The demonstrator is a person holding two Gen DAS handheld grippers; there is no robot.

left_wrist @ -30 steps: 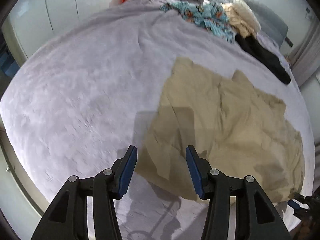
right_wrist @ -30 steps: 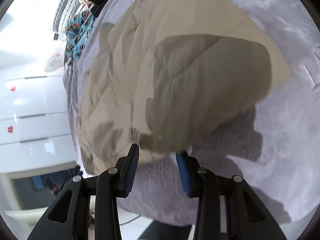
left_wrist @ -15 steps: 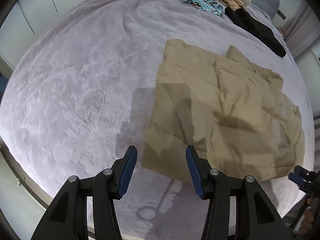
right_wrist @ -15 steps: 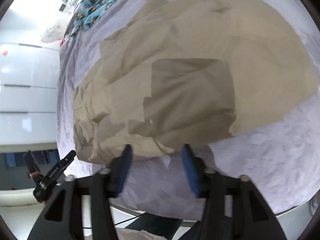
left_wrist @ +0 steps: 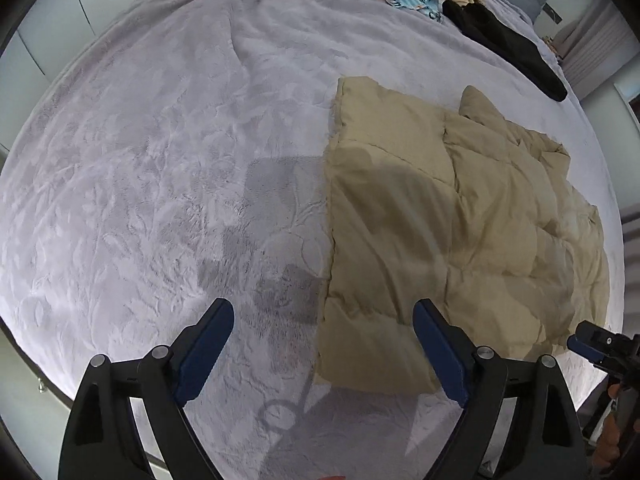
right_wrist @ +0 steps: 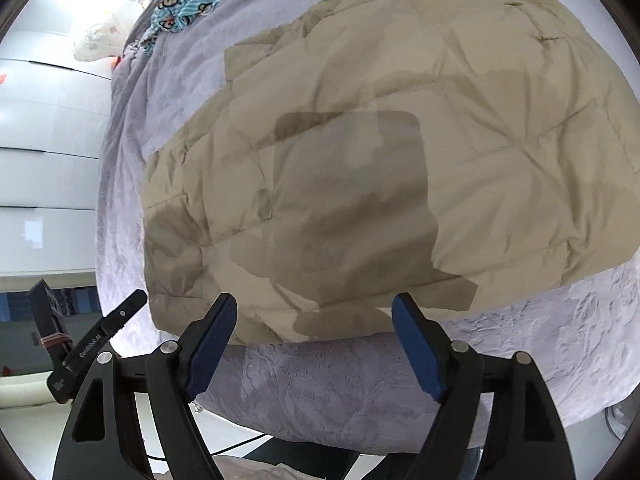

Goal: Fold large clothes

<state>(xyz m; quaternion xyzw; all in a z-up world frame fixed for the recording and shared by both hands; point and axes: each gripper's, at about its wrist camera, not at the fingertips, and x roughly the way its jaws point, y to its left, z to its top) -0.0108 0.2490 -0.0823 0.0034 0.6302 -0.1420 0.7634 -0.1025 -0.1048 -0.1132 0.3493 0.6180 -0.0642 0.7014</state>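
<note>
Since the tan quilted jacket (left_wrist: 452, 236) lies spread flat on the grey bed (left_wrist: 160, 160), it looks puffy, light and slippery, best pinched at a hem corner; how many layers lie there is hard to tell. Left gripper (left_wrist: 324, 344) and right gripper (right_wrist: 314, 338) are opening, fingers empty.

My left gripper (left_wrist: 324, 344) points steeply down, jaws opening, blue pads spread wide with nothing between them. My right gripper (right_wrist: 312, 340) also tilts steeply down, jaws opening, pads apart and gripping nothing. In the left wrist view the right gripper's tip shows at the lower right edge; in the right wrist view the left gripper sits at lower left.
</note>
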